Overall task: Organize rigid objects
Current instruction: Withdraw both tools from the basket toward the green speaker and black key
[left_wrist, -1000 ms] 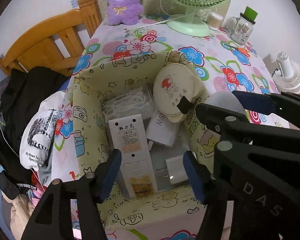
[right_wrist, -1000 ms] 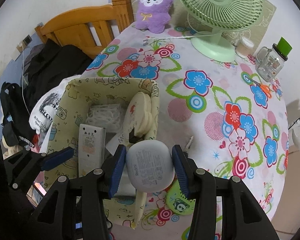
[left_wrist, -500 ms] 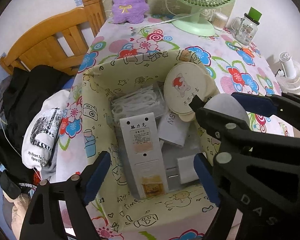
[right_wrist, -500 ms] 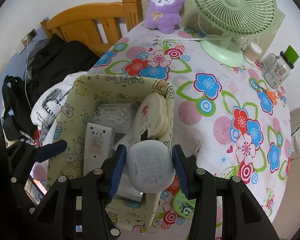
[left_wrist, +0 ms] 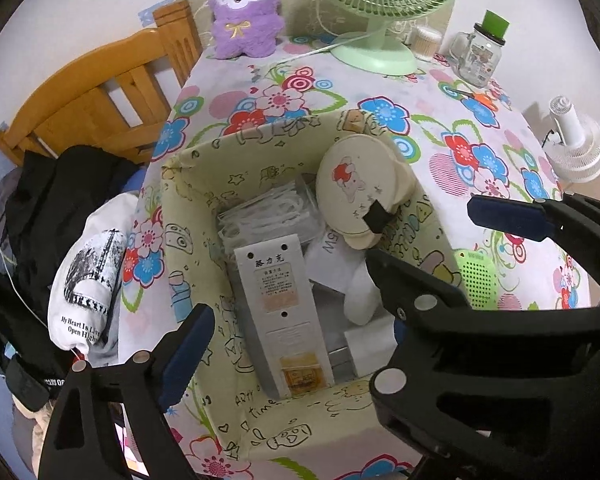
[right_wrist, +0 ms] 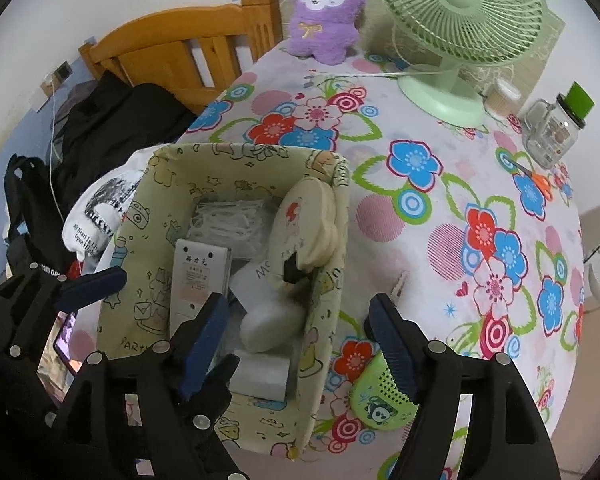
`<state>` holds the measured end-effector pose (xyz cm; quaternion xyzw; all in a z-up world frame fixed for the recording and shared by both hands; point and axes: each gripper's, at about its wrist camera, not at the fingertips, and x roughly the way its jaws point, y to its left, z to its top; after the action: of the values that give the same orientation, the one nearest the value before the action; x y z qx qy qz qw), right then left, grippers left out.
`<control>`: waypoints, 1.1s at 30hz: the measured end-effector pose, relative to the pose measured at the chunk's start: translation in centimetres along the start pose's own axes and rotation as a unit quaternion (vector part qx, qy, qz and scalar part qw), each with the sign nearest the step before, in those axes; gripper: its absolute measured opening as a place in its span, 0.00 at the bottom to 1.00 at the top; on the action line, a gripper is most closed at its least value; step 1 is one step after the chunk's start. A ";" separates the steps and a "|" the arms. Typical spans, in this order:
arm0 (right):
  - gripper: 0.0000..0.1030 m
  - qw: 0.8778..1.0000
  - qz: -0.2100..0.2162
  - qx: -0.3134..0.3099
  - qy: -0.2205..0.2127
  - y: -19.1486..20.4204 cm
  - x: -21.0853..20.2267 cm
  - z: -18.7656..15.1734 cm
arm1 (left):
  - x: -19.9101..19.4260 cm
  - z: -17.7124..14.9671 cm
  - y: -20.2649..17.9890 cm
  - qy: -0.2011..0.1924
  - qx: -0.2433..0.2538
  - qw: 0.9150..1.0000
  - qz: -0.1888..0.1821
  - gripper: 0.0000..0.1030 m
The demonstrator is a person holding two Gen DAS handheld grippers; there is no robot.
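So the white rounded case sits loose inside the fabric storage box, next to the long white box. Right gripper has its fingers spread wide over the box's edge, gripping nothing. Left gripper hangs spread apart too, nothing in it.

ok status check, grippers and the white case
Right gripper open, empty, over the bin wall. White case lies in bin, released. Left gripper open, empty. Nothing blocking.
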<state>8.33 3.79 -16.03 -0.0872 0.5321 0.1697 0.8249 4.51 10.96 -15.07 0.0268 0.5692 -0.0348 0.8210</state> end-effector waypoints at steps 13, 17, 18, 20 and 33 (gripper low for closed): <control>0.79 1.000 0.000 0.026 -0.006 -2.7 -1.8 -1.5 | -1.3 0.1 -3.1 -0.012 0.020 1.000 0.003 0.91; 0.79 1.000 0.000 0.023 -0.014 -3.4 -2.6 -1.6 | -1.9 0.3 -4.0 -0.016 0.019 1.000 -0.004 0.91; 0.80 1.000 -0.002 0.023 -0.015 -3.6 -2.7 -1.6 | -2.1 0.4 -4.3 -0.018 0.019 1.000 0.000 0.91; 0.80 1.000 -0.005 0.026 -0.015 -4.2 -3.1 -1.7 | -2.3 0.5 -4.7 -0.021 0.019 1.000 0.003 0.91; 0.80 0.999 -0.007 0.021 -0.026 -8.2 -5.3 -2.4 | -3.3 1.4 -8.9 -0.029 0.012 0.999 0.002 0.91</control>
<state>7.34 -5.53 -12.52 -0.0692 0.5132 0.1548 0.8414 3.84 2.09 -11.52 0.0370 0.5443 -0.0404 0.8371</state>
